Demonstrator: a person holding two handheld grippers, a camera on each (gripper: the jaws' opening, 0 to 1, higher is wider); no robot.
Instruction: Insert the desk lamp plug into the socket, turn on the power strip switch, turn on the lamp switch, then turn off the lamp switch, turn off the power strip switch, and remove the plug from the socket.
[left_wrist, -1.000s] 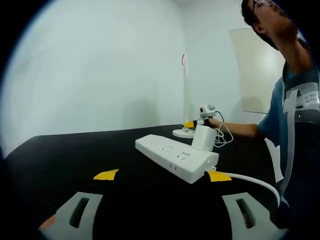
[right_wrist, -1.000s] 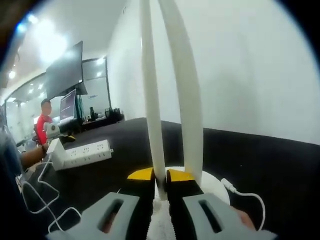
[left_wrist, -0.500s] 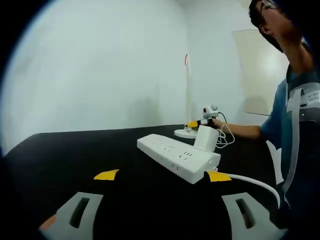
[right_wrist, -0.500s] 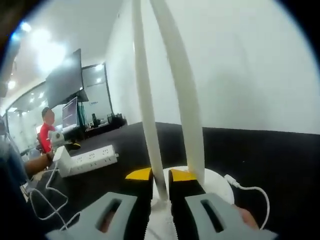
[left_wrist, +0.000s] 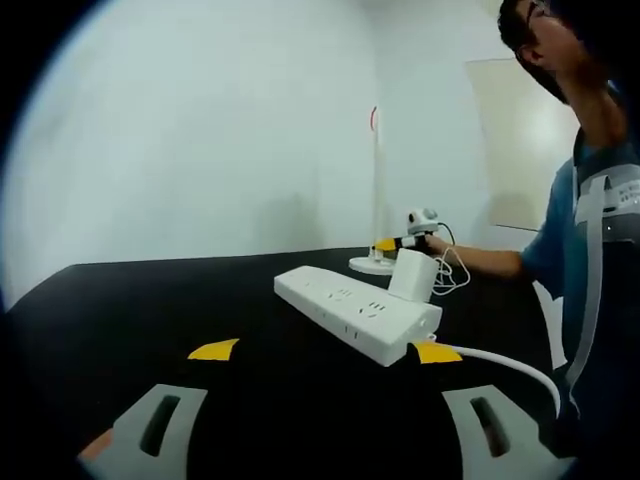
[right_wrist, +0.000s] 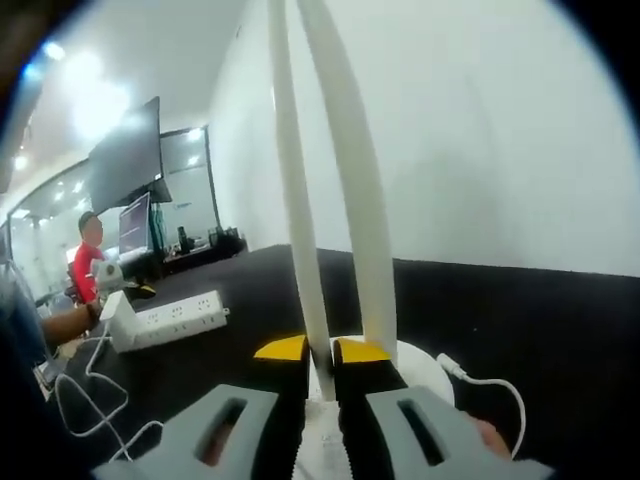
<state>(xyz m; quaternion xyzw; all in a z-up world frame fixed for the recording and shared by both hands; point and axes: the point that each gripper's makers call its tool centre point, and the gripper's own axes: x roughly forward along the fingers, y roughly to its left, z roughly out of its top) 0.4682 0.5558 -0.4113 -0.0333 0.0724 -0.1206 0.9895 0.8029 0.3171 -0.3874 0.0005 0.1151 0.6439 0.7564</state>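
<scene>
Right gripper view: lamp stem (right_wrist: 305, 250) seemingly between claw (right_wrist: 320, 352) tips.

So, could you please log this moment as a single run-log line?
plug: white adapter seated in white power strip | right gripper: shut at white lamp base | left gripper: open, apart from strip | lamp: lit state unclear

Pretty bright, even indoor light off the white wall (left_wrist: 220, 150); ceiling lights (right_wrist: 85, 95) blow out overhead, the black tabletop (left_wrist: 150, 300) stays dark, fisheye bends edges, everything slightly soft.
</scene>
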